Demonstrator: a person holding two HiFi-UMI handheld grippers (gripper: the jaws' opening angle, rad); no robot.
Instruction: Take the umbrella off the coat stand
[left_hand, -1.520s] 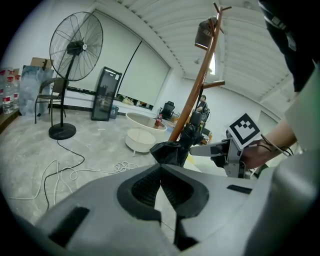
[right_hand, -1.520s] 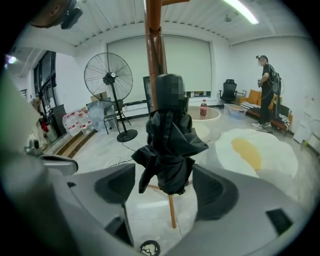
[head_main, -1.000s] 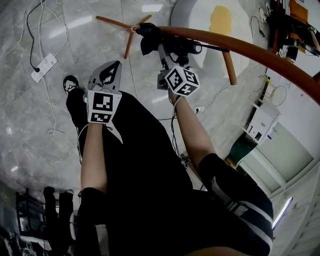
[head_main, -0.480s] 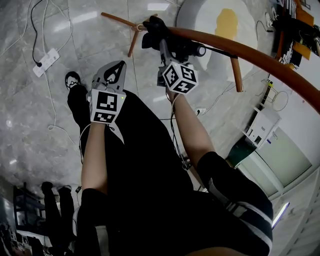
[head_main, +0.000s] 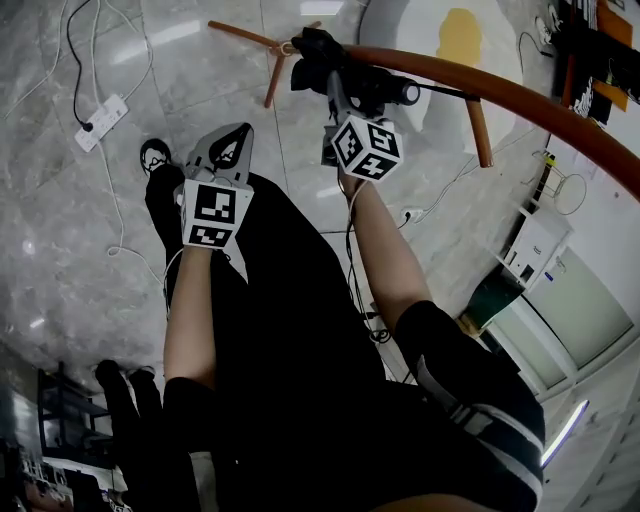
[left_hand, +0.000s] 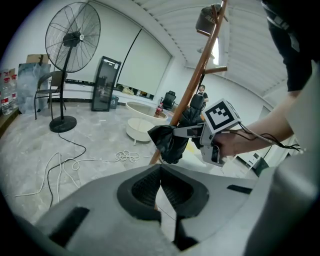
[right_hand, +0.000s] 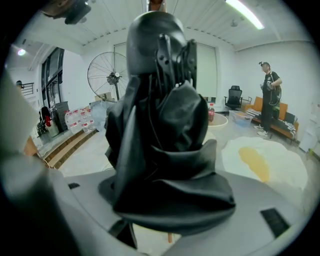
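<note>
My right gripper (head_main: 335, 85) was closing its jaws on the black umbrella (right_hand: 165, 140), tight against the coat stand (head_main: 500, 88); my left gripper (head_main: 232, 145), jaws together, held nothing, a power strip (head_main: 103, 108) nearby.

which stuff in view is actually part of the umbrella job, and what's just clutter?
Part of the job:
- umbrella
- wooden coat stand
- right gripper, jaws closing on the umbrella
- left gripper, shut, empty

Just lying about:
- power strip
- pedestal fan
- loose cable on the floor
- white rug with a yellow patch
</note>
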